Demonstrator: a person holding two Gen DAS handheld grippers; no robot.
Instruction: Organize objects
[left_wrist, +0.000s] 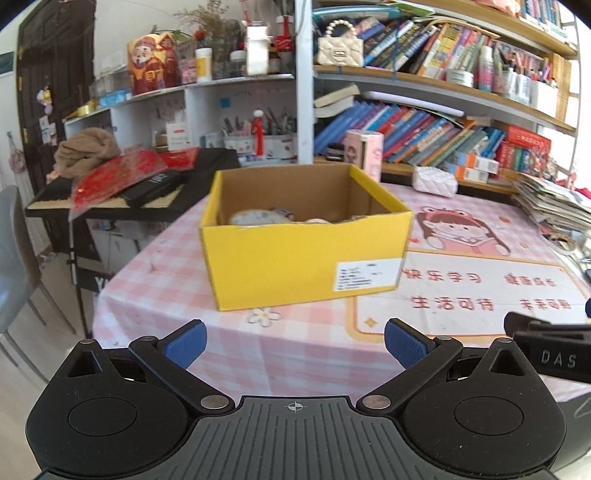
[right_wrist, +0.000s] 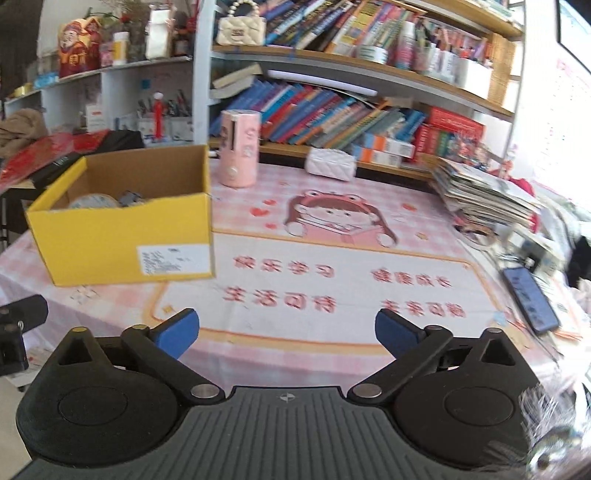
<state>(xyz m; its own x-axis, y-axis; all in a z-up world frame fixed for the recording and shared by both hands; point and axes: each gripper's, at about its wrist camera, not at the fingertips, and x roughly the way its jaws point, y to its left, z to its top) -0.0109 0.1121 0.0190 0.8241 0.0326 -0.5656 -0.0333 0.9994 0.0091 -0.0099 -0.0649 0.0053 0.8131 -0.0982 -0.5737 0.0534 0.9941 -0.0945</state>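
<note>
Gaping over pink tablecloth (right_wrist: 332, 206) — both grippers, yellow box (left_wrist: 295, 258) beyond.

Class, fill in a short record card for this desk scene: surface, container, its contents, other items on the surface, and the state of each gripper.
surface: table with pink checked cloth
container: open yellow box, white label on its near side
contents: a few items inside, too blurred to name
other items: pink canister, white quilted pouch, paper stack, phone
left gripper: open, empty
right gripper: open, empty
</note>
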